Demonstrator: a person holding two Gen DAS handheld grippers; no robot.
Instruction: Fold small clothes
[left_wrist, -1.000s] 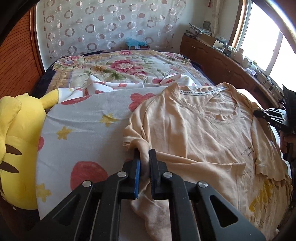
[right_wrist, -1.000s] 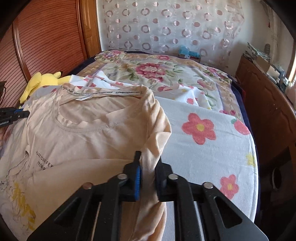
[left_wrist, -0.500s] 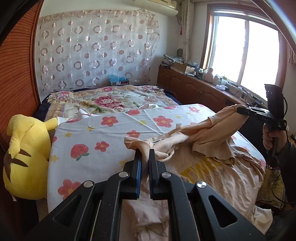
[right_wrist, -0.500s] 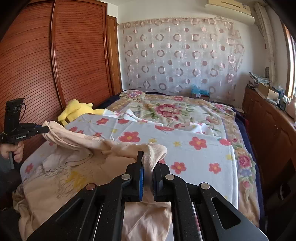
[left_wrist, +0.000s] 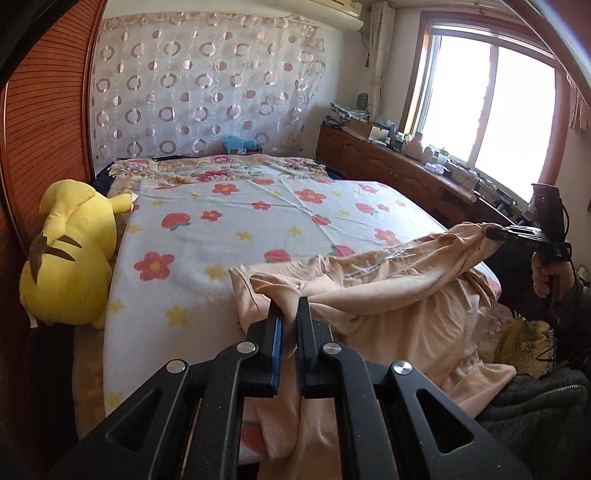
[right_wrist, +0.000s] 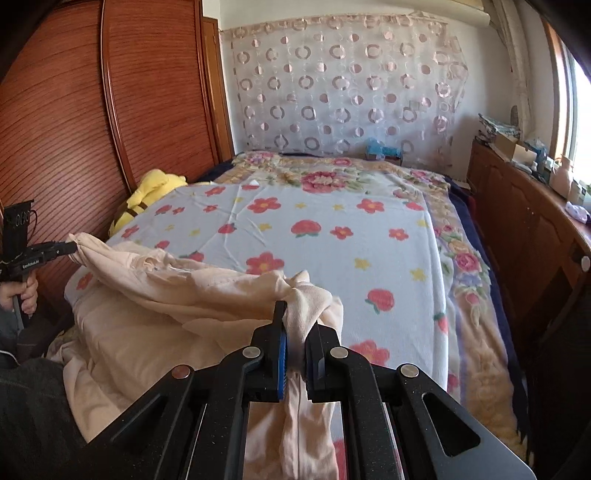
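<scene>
A peach T-shirt (left_wrist: 391, 291) hangs bunched between both grippers over the near edge of the bed. My left gripper (left_wrist: 290, 306) is shut on one shoulder of it. My right gripper (right_wrist: 295, 317) is shut on the other shoulder of the T-shirt (right_wrist: 207, 295). In the left wrist view the right gripper (left_wrist: 491, 233) shows at the far right, with a hand (left_wrist: 550, 277) on its grip. In the right wrist view the left gripper (right_wrist: 72, 248) shows at the far left, pinching cloth. The shirt's lower part trails off the bed edge.
A floral sheet (left_wrist: 258, 229) covers the bed. A yellow plush toy (left_wrist: 70, 254) lies at the bed's left side by the wooden wardrobe (right_wrist: 92, 129). A cluttered wooden cabinet (right_wrist: 535, 221) runs under the window on the right. A blue item (left_wrist: 240, 142) sits at the headboard.
Both grippers have pulled back towards the foot of the bed with the T-shirt, which went from lying flat to hanging bunched between them. More flowered sheet now shows.
</scene>
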